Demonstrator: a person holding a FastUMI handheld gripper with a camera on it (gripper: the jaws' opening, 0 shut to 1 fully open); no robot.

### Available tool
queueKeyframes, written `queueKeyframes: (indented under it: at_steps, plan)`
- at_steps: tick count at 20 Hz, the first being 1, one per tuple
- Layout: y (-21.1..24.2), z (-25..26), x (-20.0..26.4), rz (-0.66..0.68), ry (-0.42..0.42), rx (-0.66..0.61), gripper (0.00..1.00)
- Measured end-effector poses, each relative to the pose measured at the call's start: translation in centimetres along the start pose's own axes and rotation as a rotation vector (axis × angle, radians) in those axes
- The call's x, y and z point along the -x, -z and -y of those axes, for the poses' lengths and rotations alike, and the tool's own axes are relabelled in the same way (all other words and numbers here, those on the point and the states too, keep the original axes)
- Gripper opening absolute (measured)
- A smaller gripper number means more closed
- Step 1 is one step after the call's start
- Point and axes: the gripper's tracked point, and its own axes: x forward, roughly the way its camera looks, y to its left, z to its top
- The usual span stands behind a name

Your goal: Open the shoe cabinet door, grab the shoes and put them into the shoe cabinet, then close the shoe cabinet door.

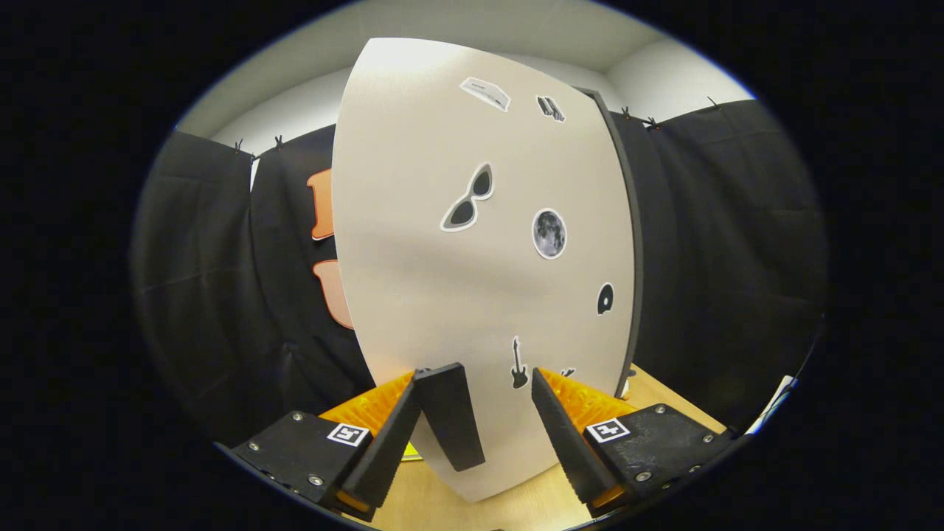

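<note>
Pale wood table (516, 509) underneath the fingers, bare where seen.

Gripper (494, 372): jaws spread wide, nothing held; fingertips at or just short of the door face, contact not certain.

Door (457, 295): off-white panel with a matte finish, directly ahead of the jaws and spanning well beyond both fingers. Standing upright, lower edge close above the table between the fingers. Dark edge band down the side beyond the right finger. No handle or knob visible on the face.

Stickers on the door: guitar (519, 365) between the fingertips; small dark disc (605, 299) above the right finger; moon (549, 234) and sunglasses (467, 199) higher up; two more near the top, too small to identify.

Cabinet body: hidden behind the door; interior unseen. Shoes: location unknown.

Black cloth wall (723, 243) beyond the door on both sides; light room wall and ceiling above.

Step in hand, as judged: work on the door, either opening or closing; which one cannot be told, nor whether the door is shut or ajar.

Next move, as judged: if opening, a hold on the dark-banded edge and a pull outward; if closing, a flat push with the fingertips until the door seats.
</note>
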Motion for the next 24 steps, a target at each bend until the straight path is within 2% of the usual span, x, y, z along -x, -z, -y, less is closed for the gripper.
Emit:
queueKeyframes:
  at_steps: [8, 15, 19, 24]
  plan:
    - [0.0, -0.7, -2.1, 0.009, -0.026, 0.034, 0.92]
    - [-0.3, -0.7, -1.6, -0.015, -0.032, 0.085, 0.93]
    - [-1.6, -0.4, -0.8, -0.027, -0.036, 0.055, 0.93]
    - [-6.3, 1.0, 5.0, -0.026, -0.047, 0.045, 0.93]
